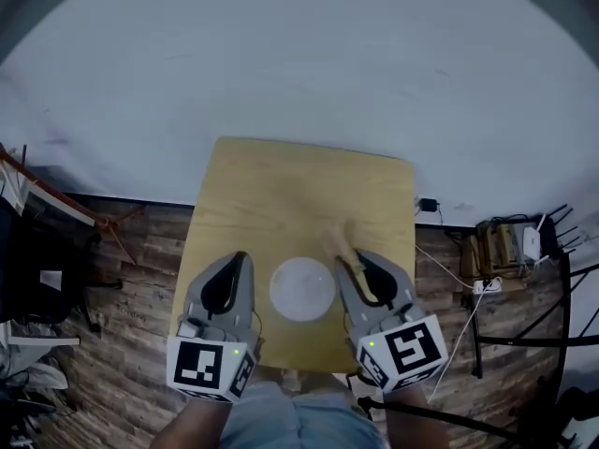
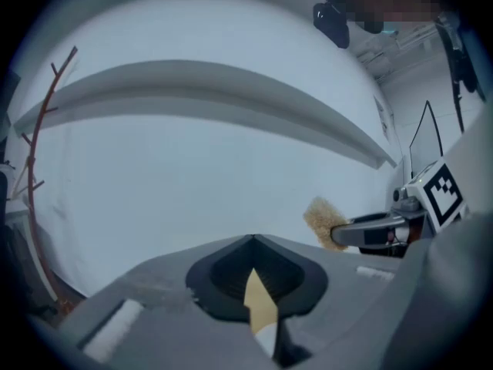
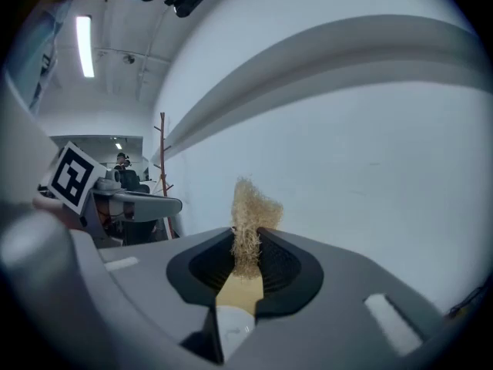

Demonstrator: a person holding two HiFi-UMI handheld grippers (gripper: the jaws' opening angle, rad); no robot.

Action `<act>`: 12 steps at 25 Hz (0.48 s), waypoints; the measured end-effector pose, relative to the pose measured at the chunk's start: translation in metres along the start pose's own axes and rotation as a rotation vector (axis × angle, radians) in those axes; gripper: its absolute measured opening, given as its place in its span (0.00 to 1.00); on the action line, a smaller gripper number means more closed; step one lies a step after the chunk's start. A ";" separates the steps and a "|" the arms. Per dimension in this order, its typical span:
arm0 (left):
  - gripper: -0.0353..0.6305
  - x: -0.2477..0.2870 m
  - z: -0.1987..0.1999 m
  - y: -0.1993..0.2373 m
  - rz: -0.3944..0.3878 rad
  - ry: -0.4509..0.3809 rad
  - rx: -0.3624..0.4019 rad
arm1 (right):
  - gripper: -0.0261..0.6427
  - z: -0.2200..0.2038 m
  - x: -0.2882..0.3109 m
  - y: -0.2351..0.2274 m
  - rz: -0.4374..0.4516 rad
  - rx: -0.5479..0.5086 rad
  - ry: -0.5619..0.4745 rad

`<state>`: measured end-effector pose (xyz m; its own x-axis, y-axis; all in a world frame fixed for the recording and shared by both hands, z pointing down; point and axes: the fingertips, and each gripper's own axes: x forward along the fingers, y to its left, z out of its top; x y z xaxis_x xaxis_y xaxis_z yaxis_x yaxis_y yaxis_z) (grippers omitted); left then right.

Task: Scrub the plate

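**Two claws flank the plate, scrubber gripped in the right one**

The left claw (image 2: pixel 253 241) is held at the plate's left side with its nose aimed at the far wall. Its jaws are closed tip to tip, with nothing between them. The right claw (image 3: pixel 246 236) sits at the plate's right side, aimed the same way. It is clamped on a scrubber (image 3: pixel 250 205), whose frayed end sticks out past the jaw tips.

The plate (image 1: pixel 302 288) lies flat on the near half of the wooden worktop (image 1: pixel 281 185), between the two claws. It is round and plain white. The scrubber is a tan, coarse, fibrous tuft.

How high the claws ride above the worktop cannot be told. The person's forearms are cut off at the near edge of the head view, and the plate's surface is too washed out to show any detail
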<state>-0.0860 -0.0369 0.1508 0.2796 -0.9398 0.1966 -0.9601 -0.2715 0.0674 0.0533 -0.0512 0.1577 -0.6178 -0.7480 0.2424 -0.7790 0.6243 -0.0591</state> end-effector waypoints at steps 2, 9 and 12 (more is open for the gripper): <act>0.08 -0.012 0.025 0.004 0.023 -0.070 0.048 | 0.15 0.023 -0.001 0.012 0.000 -0.033 -0.052; 0.08 -0.042 0.061 0.003 -0.003 -0.159 0.101 | 0.15 0.069 -0.017 0.043 -0.054 -0.068 -0.154; 0.08 -0.048 0.070 0.001 -0.025 -0.193 0.095 | 0.15 0.074 -0.023 0.049 -0.085 -0.102 -0.158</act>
<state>-0.1010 -0.0064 0.0725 0.3049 -0.9524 0.0047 -0.9521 -0.3050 -0.0240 0.0215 -0.0194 0.0779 -0.5659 -0.8199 0.0865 -0.8189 0.5712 0.0557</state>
